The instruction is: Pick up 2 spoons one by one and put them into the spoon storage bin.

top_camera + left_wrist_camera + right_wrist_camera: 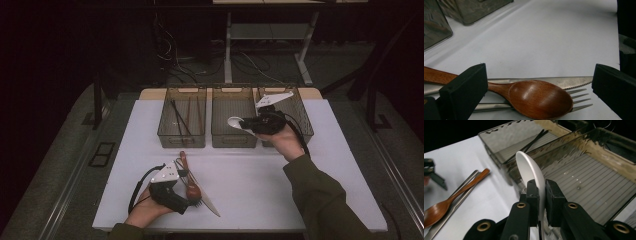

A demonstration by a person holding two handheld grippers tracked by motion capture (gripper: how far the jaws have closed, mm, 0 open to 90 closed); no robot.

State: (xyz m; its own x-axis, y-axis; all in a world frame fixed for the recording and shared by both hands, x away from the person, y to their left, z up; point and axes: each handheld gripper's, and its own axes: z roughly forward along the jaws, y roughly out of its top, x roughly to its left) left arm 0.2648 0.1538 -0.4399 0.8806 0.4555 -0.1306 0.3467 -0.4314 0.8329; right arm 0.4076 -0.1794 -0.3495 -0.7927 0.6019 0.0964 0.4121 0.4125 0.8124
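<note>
My right gripper [541,188] is shut on a white spoon [530,171], held in the air over the middle bin [584,182]; the high view has that gripper [246,125] above the same bin [232,97] with the spoon's bowl [234,121] pointing left. My left gripper [539,82] is open near the table's front edge, low over a wooden spoon [534,98] that lies on a fork [579,96] and a serrated knife [574,81]. In the high view the left gripper [192,200] sits beside that cutlery pile [192,187].
Three clear bins stand in a row at the back of the white table [250,175]. The left bin [182,117] holds dark chopsticks; the right bin [300,112] lies behind my right hand. Table legs and cables are on the floor beyond.
</note>
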